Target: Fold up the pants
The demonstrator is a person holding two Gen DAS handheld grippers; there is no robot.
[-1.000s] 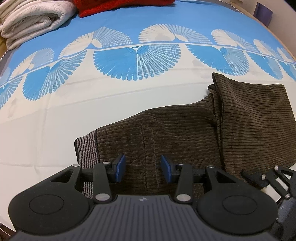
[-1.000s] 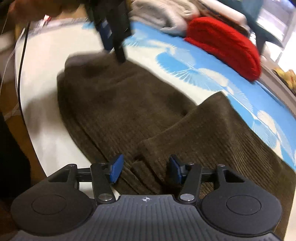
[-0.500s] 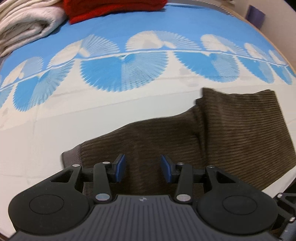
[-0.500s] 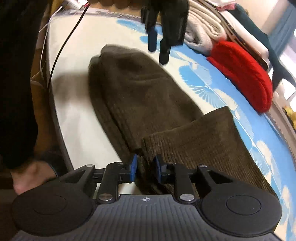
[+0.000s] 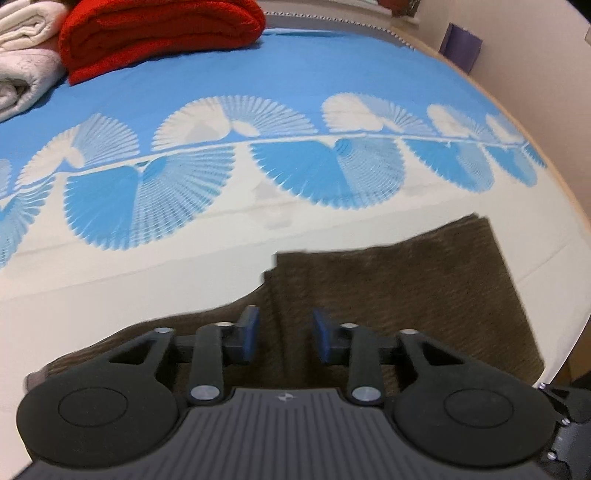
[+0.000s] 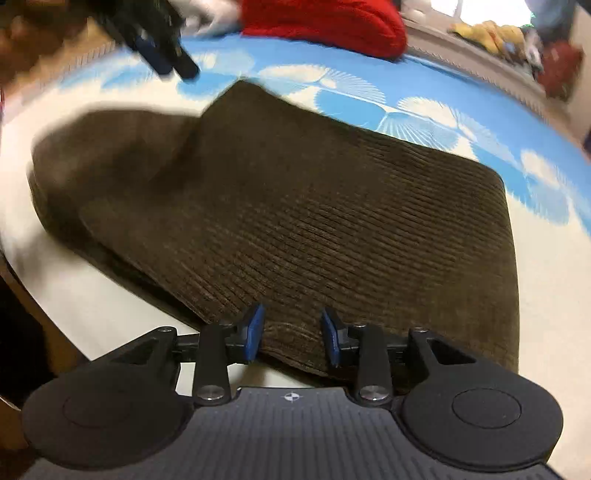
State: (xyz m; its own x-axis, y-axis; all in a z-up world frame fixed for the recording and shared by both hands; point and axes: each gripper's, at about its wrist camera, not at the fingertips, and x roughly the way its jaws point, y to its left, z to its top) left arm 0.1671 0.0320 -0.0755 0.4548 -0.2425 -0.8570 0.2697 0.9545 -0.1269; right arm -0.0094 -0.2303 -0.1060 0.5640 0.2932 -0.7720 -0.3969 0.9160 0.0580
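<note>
Left gripper (image 5: 283,335): jaws parted, just narrowed, nothing pinched.
Right gripper (image 6: 291,334): jaws parted, just widened, hem between them unpressed.
Hidden: pants' near edge covered by gripper bodies; upper left blurred.
Corduroy pants (image 6: 314,221): folded, spread on bedsheet (image 5: 295,74).

Pants (image 6: 295,206) lie folded on the bedsheet (image 5: 147,288), near its front edge, one layer doubled over another. Behind them, at the far side of the bed, a folded blanket (image 5: 159,33) sits just right of a stack of towels (image 5: 22,66). Left gripper (image 5: 284,336) above the pants' fold edge; right gripper (image 6: 291,336) over their near hem.
</note>
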